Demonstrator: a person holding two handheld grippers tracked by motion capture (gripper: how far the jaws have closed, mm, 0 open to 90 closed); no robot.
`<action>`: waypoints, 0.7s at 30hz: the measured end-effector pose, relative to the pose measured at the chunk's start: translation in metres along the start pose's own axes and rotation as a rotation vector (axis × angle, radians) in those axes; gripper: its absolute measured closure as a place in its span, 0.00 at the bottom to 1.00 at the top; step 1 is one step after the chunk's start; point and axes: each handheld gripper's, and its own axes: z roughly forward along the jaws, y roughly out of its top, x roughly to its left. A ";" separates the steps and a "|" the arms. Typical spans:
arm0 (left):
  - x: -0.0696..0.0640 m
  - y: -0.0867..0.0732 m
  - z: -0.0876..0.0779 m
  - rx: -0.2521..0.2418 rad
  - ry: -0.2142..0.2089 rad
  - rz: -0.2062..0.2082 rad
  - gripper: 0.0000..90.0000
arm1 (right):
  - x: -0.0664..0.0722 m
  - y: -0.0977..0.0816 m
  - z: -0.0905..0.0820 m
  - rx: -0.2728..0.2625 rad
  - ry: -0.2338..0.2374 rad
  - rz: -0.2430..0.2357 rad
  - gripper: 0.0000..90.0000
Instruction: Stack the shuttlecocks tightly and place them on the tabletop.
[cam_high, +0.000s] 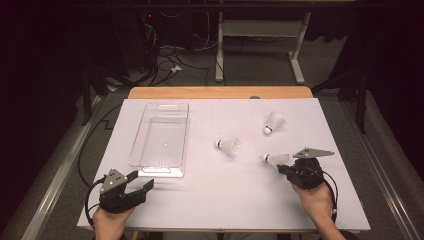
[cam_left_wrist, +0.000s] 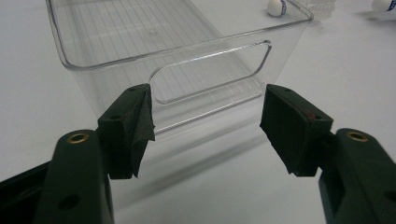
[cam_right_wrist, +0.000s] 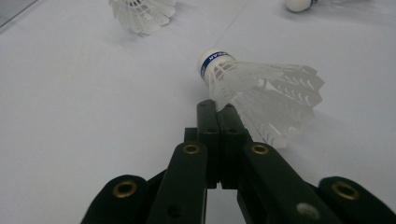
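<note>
Your right gripper (cam_high: 286, 169) sits at the near right of the white counter (cam_high: 220, 195), and its fingers (cam_right_wrist: 219, 121) are pressed together with no gap between the pads. In the right gripper view their tips meet at the edge of the feather skirt of the nearest shuttlecock (cam_right_wrist: 261, 95); whether they pinch a bit of that skirt or only touch it cannot be told. That shuttlecock lies on its side on the counter, its white cork with the blue band pointing away from you and toward the middle of the counter. A second shuttlecock (cam_high: 230, 146) lies near the counter's centre, and a third shuttlecock (cam_high: 274, 122) lies farther back on the right, both well apart from your fingers. Your left gripper (cam_high: 141, 187) rests at the near left, its fingers (cam_left_wrist: 133, 126) spread wide with nothing between them. It faces the near short end of the clear plastic bin (cam_high: 162, 132), just beside the handle cut-out in that wall, without touching it. The bin stands upright on the left half of the counter, its long side running away from you.
</note>
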 end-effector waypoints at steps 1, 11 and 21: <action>0.000 0.000 0.000 0.000 0.000 0.000 0.39 | 0.001 0.001 0.000 0.001 0.003 -0.008 1.00; 0.000 0.000 0.000 0.000 0.000 0.000 0.39 | 0.009 0.013 0.008 0.003 0.037 -0.034 1.00; 0.000 0.000 0.000 0.000 -0.002 0.000 0.39 | 0.017 0.025 0.015 0.001 0.067 -0.067 1.00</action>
